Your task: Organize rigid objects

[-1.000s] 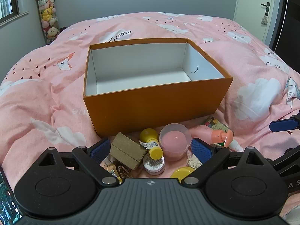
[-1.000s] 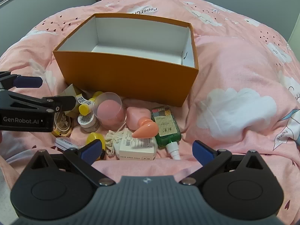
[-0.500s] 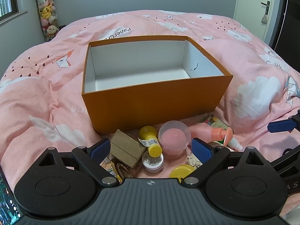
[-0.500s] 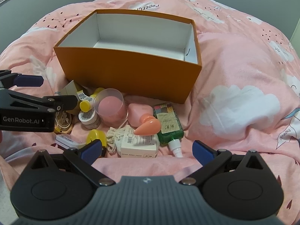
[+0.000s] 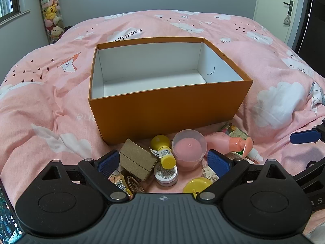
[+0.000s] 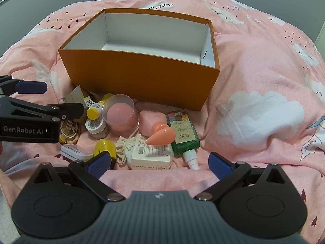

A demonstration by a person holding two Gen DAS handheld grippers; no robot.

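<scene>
Empty orange cardboard box (image 5: 168, 109) awaits pile | clear plastic cup (image 5: 189, 149) nearest | left gripper (image 5: 163, 160), right gripper (image 6: 158, 161): tongs apart, unloaded

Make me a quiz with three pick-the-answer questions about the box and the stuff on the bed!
1. Where are the small things?
A. inside the box
B. on the bed in front of the box
C. on the floor

2. What colour is the box outside?
A. orange
B. green
C. black

3. How are both grippers?
A. open
B. shut on a cup
C. shut on a bottle

Answers:
1 B: the cup and bottle lie before the box.
2 A: its wall is orange.
3 A: left gripper and right gripper hold nothing.
</scene>
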